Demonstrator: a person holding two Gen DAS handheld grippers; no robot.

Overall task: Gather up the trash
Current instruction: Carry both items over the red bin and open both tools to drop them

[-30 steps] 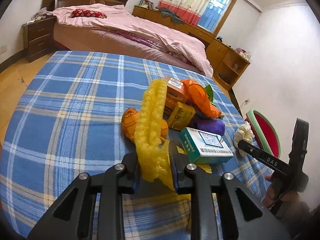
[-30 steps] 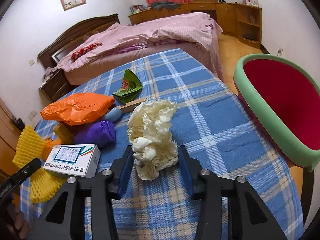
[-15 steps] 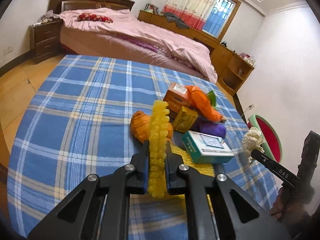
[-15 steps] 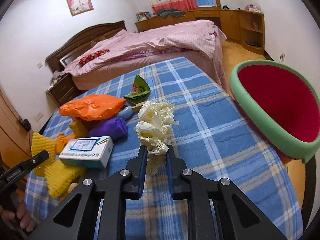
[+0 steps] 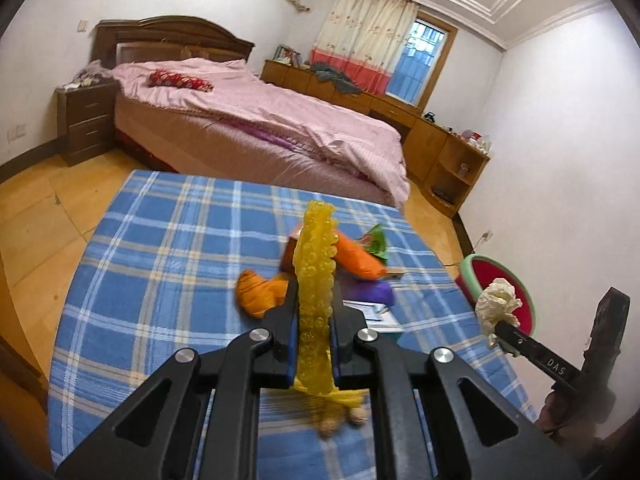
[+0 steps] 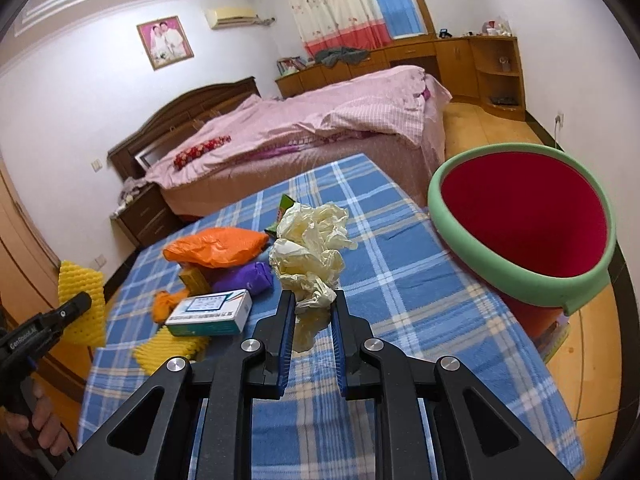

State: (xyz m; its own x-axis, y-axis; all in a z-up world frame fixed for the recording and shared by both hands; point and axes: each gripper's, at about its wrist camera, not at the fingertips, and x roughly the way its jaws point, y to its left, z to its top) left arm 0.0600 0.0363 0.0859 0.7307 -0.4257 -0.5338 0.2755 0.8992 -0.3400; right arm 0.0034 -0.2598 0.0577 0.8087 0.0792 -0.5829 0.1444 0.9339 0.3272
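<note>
Holding two pieces of trash clear of the blue plaid tablecloth (image 6: 408, 280), we are only partway through the collecting. Our left gripper (image 5: 314, 320) is pressed together on a yellow foam fruit net (image 5: 316, 280), which stands up between its fingers. Our right gripper (image 6: 314, 312) pinches a crumpled cream-coloured paper wad (image 6: 310, 248) by its lower end, near the round bin with a green rim and red inside (image 6: 472, 240) that sits at the table's right edge. We judge the bin still has nothing in it, since only red shows inside it. Left on the cloth are an orange plastic bag (image 6: 218, 252), a purple crumpled wrapper (image 6: 250, 278), a white and teal cardboard box (image 6: 210, 312), a second yellow foam net (image 6: 168, 350) under that box, a small orange crumpled bag (image 6: 164, 306) and a green wrapper (image 6: 286, 204). So both held pieces still need dropping in, then several more trips.
</note>
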